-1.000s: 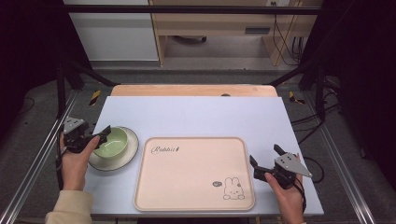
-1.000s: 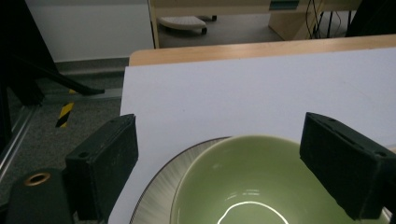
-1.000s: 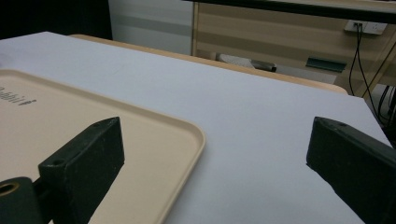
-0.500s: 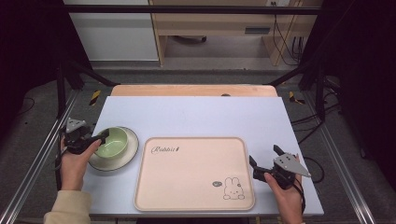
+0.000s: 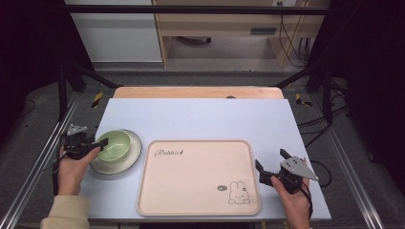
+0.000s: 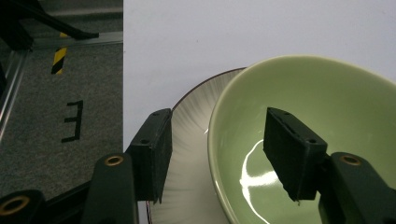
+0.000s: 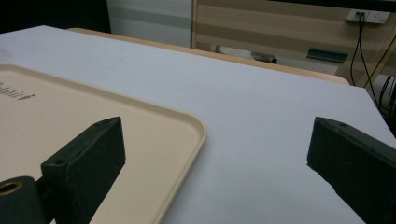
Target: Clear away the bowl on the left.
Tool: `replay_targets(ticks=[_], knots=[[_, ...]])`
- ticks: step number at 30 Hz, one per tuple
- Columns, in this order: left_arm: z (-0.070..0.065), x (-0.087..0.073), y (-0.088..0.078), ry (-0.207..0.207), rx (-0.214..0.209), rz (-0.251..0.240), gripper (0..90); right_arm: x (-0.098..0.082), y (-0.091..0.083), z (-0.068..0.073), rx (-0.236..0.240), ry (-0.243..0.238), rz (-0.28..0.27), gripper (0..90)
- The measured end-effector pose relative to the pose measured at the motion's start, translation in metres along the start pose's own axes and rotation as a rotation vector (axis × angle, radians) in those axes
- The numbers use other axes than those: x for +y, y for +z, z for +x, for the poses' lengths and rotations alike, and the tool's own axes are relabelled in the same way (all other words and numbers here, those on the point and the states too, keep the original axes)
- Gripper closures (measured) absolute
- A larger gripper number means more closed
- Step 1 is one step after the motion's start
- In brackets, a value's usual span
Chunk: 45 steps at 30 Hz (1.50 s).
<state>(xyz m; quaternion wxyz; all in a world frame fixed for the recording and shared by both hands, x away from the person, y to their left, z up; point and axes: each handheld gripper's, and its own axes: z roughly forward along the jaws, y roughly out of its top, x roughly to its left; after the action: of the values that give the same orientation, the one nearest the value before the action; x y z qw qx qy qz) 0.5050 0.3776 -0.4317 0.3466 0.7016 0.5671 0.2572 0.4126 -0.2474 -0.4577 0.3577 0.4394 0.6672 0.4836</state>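
You are at a pale blue-white table [image 5: 200, 119], seen from above, with one handheld gripper in each hand. Your left gripper [image 5: 98, 144] is at the table's left side, at the left rim of a green bowl [image 5: 114, 144]. The bowl sits on a white ribbed plate [image 5: 131, 153] with a dark edge. In the left gripper view, its jaws are spread and straddle the bowl's rim: one jaw hangs inside the glossy green bowl [image 6: 327, 116], the other is outside the rim, above the plate [image 6: 191, 154]. Neither jaw is clearly touching the bowl wall.

Just to the right of the plate lies a large beige rectangular tray [image 5: 198, 179]. It carries the word "Rabbit" near its far left corner and a small rabbit drawing near its near right corner.

Your right gripper [image 5: 271, 167] is at the tray's right edge, near the front of the table, with a grey three-cornered plate on top. In the right gripper view, its jaws stand wide apart, holding nothing: one is over the tray's [image 7: 154, 140] corner, the other over bare table [image 7: 261, 140].
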Motion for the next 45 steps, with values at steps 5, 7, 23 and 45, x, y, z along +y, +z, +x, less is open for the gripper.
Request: replay_targets(ticks=[5, 7, 23, 45], knots=[[0.002, -0.002, 0.000, -0.011, -0.003, 0.002, 49.0, 0.000, 0.000, 0.000, 0.003, 0.001, 0.001, 4.4], [0.002, -0.003, 0.001, -0.015, -0.011, 0.008, 51.5, 0.000, 0.000, 0.000, 0.004, 0.002, 0.003, 4.4], [0.005, -0.008, 0.005, -0.017, -0.020, 0.041, 62.7, -0.001, 0.001, 0.000, 0.009, 0.002, 0.015, 4.4], [0.003, -0.010, 0.008, -0.019, -0.022, 0.078, 74.1, -0.002, 0.002, 0.001, 0.014, 0.001, 0.021, 4.5]])
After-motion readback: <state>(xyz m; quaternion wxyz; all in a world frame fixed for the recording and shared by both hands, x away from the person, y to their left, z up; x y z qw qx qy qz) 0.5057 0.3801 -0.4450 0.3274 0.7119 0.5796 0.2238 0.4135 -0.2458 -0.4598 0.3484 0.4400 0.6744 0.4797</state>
